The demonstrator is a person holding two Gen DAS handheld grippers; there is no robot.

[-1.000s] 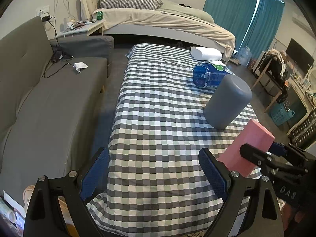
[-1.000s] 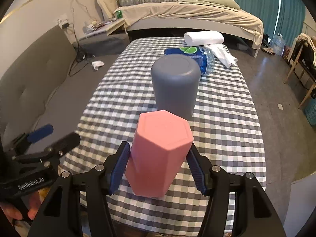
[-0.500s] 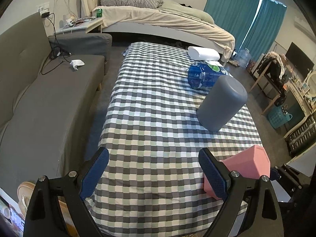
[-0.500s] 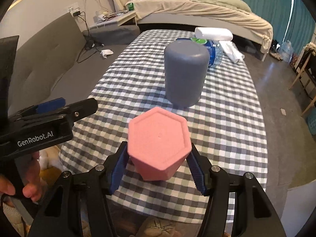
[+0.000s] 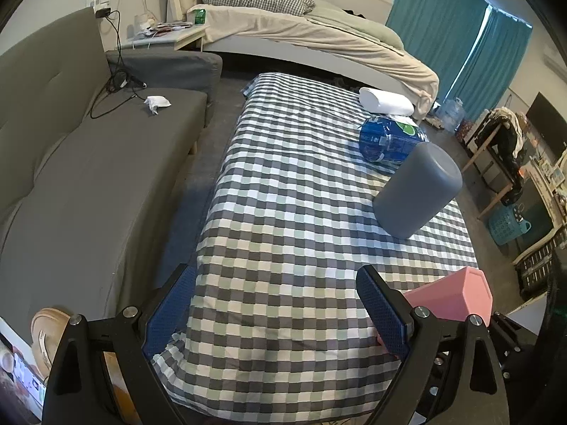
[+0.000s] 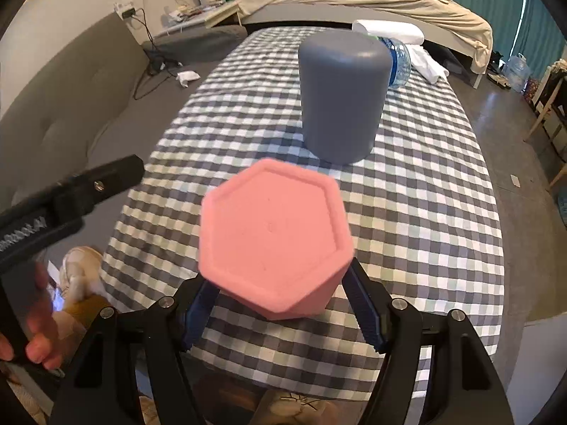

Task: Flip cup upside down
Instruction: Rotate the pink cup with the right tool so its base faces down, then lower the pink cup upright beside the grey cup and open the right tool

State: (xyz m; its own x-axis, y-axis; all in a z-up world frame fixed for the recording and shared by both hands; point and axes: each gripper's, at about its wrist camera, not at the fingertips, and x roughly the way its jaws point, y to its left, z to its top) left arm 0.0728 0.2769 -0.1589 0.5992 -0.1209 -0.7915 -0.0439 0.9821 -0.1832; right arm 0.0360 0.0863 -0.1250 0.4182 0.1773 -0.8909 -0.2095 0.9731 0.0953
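Now right tongs [image 6: 283,313] clamping pink hexagonal cup [image 6: 274,237], lifting it off worktop [image 6: 425,212] where it was standing a second ago; closed base tipping toward camera. Rotation underway, flip incomplete. Left tongs [image 5: 273,313] spread wide, grasping nothing. Grey cup [image 6: 343,95] standing inverted beyond.

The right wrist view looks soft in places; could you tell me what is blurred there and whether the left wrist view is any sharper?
Right wrist view: the pink cup in the right claw is soft-edged, the left claw smeared. Left wrist view: sharp throughout, grey cup crisp, edges fisheye-bent.
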